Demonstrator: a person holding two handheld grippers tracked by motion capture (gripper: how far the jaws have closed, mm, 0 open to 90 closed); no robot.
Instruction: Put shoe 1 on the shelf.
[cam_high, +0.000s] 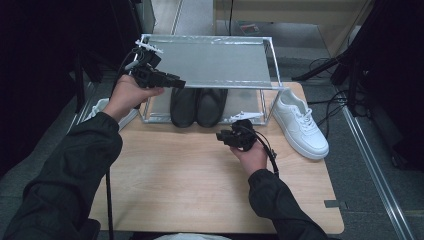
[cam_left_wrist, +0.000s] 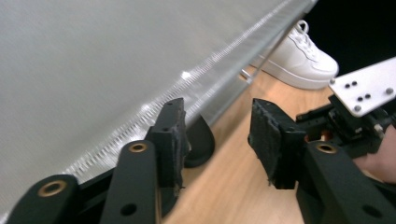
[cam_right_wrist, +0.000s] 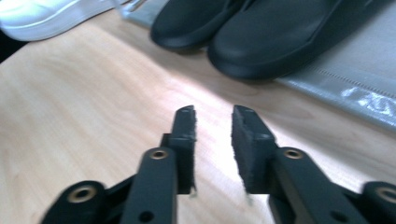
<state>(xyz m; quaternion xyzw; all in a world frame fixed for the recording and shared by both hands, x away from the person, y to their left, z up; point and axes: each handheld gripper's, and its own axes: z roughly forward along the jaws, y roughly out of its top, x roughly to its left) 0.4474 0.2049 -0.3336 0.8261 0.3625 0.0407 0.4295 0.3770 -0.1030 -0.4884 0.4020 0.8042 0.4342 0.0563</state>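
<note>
A person in dark sleeves sits at a wooden counter (cam_high: 175, 165) and holds a tool in each hand.

The left tool (cam_high: 167, 80) is up in the air, at the left front corner of a small metal shoe rack (cam_high: 210, 60). Its tips point toward the rack's top shelf. In the left gripper view its jaws are wide apart and nothing is between them. The grey top shelf (cam_left_wrist: 93, 60) is just past the left jaw. Under the shelf edge, the round toe of a black shoe (cam_left_wrist: 201, 144) peeks out beyond the tips.

Two black shoes (cam_high: 197, 106) sit side by side on the bottom shelf of the rack, with their toes facing the person. They are below the left tool and to its right.

The right tool (cam_high: 224, 136) is low over the counter, just in front of the rack. In the right gripper view its jaws are open part way, with a gap between the pads, and they hold nothing. The two black shoes (cam_right_wrist: 261, 32) are just ahead of its tips, not touching them.

A white sneaker (cam_high: 300, 122) stands on the counter to the right of the rack, near the right tool but apart from it. In the left gripper view the white sneaker (cam_left_wrist: 303, 60) is far ahead, past the shelf edge, and the right tool (cam_left_wrist: 355, 121) is beside the right jaw.
</note>
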